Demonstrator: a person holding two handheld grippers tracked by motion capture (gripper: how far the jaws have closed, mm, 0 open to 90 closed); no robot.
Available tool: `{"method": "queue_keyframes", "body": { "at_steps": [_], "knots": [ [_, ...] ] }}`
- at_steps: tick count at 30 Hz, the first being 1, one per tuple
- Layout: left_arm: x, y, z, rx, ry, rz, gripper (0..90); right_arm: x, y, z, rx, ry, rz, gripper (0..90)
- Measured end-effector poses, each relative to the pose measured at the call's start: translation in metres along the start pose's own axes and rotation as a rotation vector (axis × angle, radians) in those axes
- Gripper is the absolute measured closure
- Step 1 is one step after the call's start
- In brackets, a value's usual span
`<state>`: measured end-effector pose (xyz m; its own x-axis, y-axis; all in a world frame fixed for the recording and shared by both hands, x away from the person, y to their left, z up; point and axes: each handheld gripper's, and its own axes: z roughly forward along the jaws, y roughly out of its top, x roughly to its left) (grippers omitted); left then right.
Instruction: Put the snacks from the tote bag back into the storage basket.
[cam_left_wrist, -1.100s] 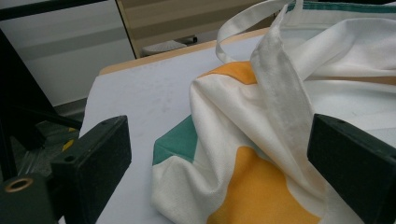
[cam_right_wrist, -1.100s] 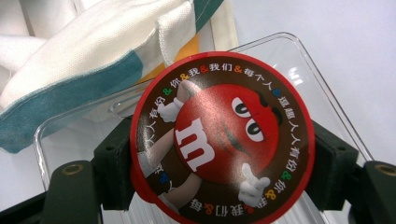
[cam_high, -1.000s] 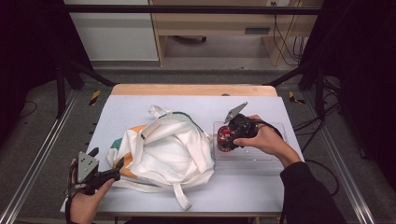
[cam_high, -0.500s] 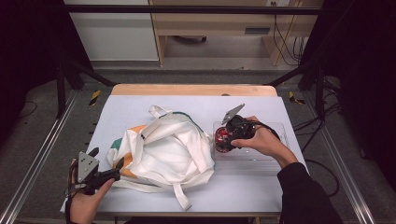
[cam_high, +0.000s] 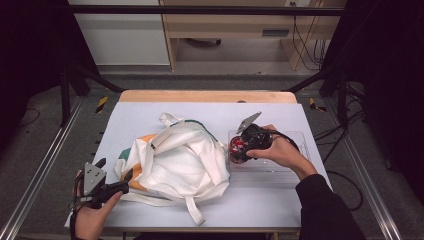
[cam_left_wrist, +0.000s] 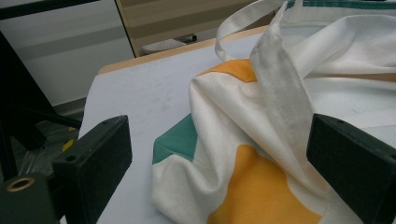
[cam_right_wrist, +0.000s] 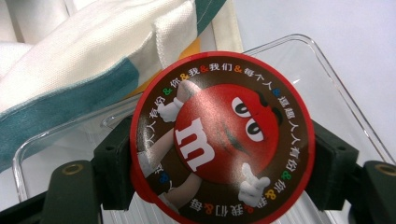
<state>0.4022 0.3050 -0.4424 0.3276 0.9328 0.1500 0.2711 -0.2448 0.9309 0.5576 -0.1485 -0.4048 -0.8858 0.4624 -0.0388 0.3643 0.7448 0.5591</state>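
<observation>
Over clear tray (cam_right_wrist: 327, 70) | right gripper (cam_right_wrist: 219, 158) clamps "m"-marked red-rimmed candy tin (cam_right_wrist: 219, 140) | left gripper (cam_left_wrist: 219, 168) open, beside tote bag (cam_left_wrist: 261, 154)

I see the white-topped table (cam_high: 150, 112) with a bare wooden strip (cam_high: 207, 96) along its far edge. Past that edge, a white cabinet (cam_high: 120, 40) sits to the left, a wooden desk (cam_high: 225, 25) in the middle, and cables (cam_high: 300, 40) hang to the right. There are yellow-black floor markers (cam_high: 101, 104) off both far corners of the table, a metal rail (cam_high: 35, 175) along its left side, and a black bar (cam_high: 200, 10) overhead beyond it.
</observation>
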Motion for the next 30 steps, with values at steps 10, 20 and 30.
{"method": "queue_keyframes", "body": {
  "at_steps": [10,20,30],
  "knots": [
    [0.0,0.0,0.0,0.0,-0.002,0.002,6.5,0.0,-0.002,0.002,0.001,0.005,0.002,26.0],
    [0.0,0.0,0.001,0.002,-0.002,0.003,6.5,0.0,-0.006,0.008,0.004,0.013,0.012,26.0],
    [-0.001,0.0,0.001,0.002,-0.004,0.004,6.6,0.0,-0.007,0.011,0.015,0.017,0.012,26.0]
  ]
}}
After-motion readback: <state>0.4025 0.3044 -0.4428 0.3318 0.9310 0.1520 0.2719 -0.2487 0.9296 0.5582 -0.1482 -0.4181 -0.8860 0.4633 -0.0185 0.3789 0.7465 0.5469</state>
